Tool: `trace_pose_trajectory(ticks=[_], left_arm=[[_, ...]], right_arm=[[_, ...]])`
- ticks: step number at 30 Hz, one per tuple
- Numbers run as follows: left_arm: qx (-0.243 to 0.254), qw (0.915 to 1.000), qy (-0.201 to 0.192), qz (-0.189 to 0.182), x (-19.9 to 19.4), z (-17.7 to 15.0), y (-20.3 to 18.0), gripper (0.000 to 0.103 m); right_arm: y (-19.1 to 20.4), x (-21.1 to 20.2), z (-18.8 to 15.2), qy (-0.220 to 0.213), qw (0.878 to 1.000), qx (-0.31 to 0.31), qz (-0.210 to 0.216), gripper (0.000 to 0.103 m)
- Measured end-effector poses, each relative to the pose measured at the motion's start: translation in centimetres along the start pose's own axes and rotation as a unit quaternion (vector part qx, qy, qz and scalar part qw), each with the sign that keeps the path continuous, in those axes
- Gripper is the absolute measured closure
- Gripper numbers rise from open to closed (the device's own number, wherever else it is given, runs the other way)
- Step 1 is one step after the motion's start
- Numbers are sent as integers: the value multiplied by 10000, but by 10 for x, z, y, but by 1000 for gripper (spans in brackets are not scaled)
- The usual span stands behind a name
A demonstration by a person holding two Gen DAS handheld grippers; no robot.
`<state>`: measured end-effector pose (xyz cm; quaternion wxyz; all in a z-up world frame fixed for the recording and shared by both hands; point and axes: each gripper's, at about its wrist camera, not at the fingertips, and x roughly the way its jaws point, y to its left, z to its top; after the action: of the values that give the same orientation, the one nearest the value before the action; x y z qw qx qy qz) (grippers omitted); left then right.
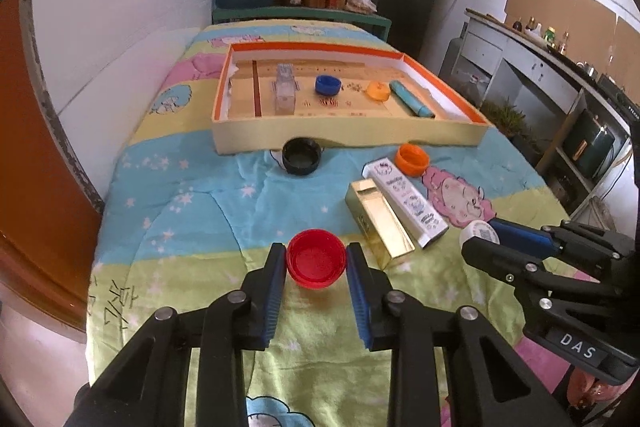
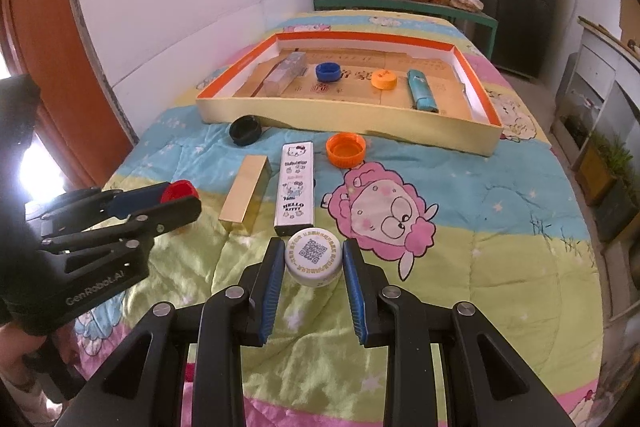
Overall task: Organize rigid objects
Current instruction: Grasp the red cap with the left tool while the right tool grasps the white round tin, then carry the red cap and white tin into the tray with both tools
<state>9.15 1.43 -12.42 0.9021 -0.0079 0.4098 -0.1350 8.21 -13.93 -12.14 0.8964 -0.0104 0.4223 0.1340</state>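
Quilted table: only right wrist shows white cap's QR top.

We hold the left claw closed around a red cap; beside it lie a gold box and a white Hello Kitty box, touching.

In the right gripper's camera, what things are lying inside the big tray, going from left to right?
clear box → blue cap → orange cap → teal tube, all inside the tray.
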Motion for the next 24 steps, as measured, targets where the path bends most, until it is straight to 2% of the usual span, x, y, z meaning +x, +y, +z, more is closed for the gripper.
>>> trace_pose_trajectory(ticks=[24], left_arm=[[-66,9991,-423,-8,-18,48,-12,72]], right_arm=[[-10,-11,38,-376,9993,-17,-11,73]])
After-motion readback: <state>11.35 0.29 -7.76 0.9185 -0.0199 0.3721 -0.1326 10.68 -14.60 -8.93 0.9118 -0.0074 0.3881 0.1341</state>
